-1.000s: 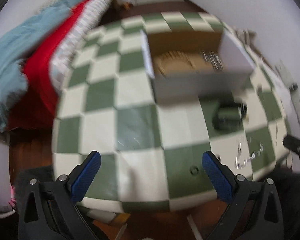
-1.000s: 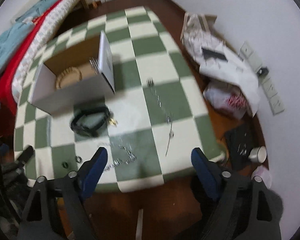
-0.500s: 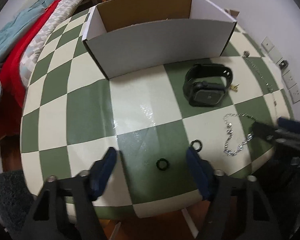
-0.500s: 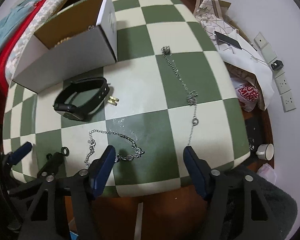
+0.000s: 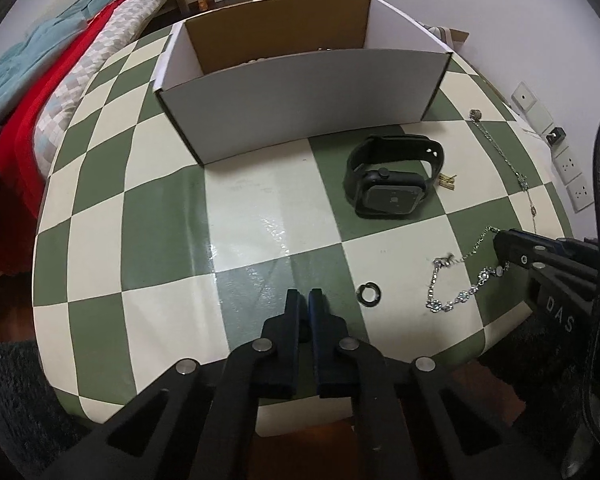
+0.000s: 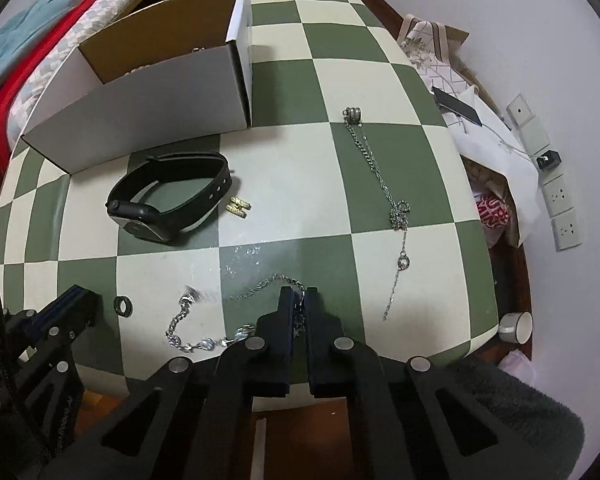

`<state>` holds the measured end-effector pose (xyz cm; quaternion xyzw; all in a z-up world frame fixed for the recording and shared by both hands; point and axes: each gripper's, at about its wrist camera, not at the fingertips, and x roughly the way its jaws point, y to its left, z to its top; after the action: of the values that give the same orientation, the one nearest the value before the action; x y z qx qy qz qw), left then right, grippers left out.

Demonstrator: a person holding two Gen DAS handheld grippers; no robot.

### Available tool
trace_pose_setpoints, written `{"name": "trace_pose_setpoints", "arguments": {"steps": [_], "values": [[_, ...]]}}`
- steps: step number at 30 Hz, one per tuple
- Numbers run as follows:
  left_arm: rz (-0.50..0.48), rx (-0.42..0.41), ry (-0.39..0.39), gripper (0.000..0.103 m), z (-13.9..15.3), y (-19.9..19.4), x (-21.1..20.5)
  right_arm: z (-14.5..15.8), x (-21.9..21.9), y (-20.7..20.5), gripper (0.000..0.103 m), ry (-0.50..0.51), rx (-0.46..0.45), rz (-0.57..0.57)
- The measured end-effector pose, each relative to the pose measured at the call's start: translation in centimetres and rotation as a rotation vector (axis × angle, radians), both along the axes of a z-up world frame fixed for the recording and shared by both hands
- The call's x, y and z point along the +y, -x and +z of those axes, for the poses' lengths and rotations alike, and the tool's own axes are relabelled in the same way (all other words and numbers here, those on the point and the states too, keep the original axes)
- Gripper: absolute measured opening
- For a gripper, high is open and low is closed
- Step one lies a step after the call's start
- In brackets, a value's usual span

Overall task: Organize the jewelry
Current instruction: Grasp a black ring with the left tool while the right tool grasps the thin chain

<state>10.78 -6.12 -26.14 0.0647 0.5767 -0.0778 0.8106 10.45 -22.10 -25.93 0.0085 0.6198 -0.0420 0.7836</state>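
Observation:
An open white cardboard box (image 5: 300,92) stands at the back of the green-and-cream checkered table (image 5: 140,220); it also shows in the right wrist view (image 6: 140,92). A black smartwatch (image 5: 392,184) (image 6: 168,204) lies in front of it, with small gold earrings (image 6: 238,206) beside it. My left gripper (image 5: 304,300) is shut; one black ring that lay between its jaws is now out of sight. Another black ring (image 5: 369,294) (image 6: 123,305) lies to its right. My right gripper (image 6: 299,300) is shut on a silver chain bracelet (image 6: 204,320) (image 5: 460,280). A long silver necklace (image 6: 380,184) lies to the right.
A bed with red and blue bedding (image 5: 40,80) stands left of the table. Bags and papers (image 6: 480,120) lie on the floor at the right by wall sockets (image 6: 556,196). A white cup (image 6: 514,326) sits on the floor. Dark rug (image 5: 12,400) lies below the table edge.
Both grippers moved down to the table's near edge and closed. The left closed where a black ring lay; the right closed on the silver bracelet.

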Motion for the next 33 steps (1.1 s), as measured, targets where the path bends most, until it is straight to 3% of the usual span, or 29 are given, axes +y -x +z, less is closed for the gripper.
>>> {"name": "trace_pose_setpoints", "arguments": {"steps": [6,9,11,12,13,21,23,24,25,27,33], "values": [[0.053,0.002,0.062,0.002,1.2,-0.8,2.4,-0.1,-1.0,-0.2,0.005,-0.046,-0.011,-0.033],[0.102,0.031,0.111,0.011,1.8,-0.9,3.8,0.0,-0.9,-0.1,0.005,-0.055,-0.006,-0.035],[0.105,0.024,0.111,0.036,2.1,-0.6,4.0,0.0,-1.0,-0.1,0.005,-0.057,-0.004,-0.034],[0.099,0.022,0.111,0.069,2.2,-0.3,4.0,0.0,-1.1,-0.1,0.005,-0.057,-0.002,-0.034],[0.086,0.018,0.118,0.074,2.2,0.1,3.7,0.0,-1.2,-0.1,0.005,-0.061,-0.002,-0.037],[0.024,0.058,0.006,0.073,-0.3,1.1,1.7,-0.1,-1.7,0.1,0.005,-0.064,0.001,-0.045],[0.019,0.039,0.013,0.064,-0.4,1.3,1.6,-0.2,-2.0,0.1,0.005,-0.064,0.003,-0.046],[0.019,0.024,0.013,0.051,-0.3,1.4,1.7,-0.2,-2.0,0.1,0.005,-0.062,0.002,-0.046],[0.015,0.009,0.015,0.030,-0.1,1.5,1.6,-0.3,-2.0,0.1,0.005,-0.062,0.002,-0.045],[0.010,0.008,0.010,0.010,0.0,1.4,1.4,-0.3,-2.0,0.0,0.005,-0.058,0.002,-0.044],[0.008,0.001,0.003,0.010,0.0,1.1,1.4,-0.3,-1.5,-0.1,0.005,-0.047,0.000,-0.034]]}}
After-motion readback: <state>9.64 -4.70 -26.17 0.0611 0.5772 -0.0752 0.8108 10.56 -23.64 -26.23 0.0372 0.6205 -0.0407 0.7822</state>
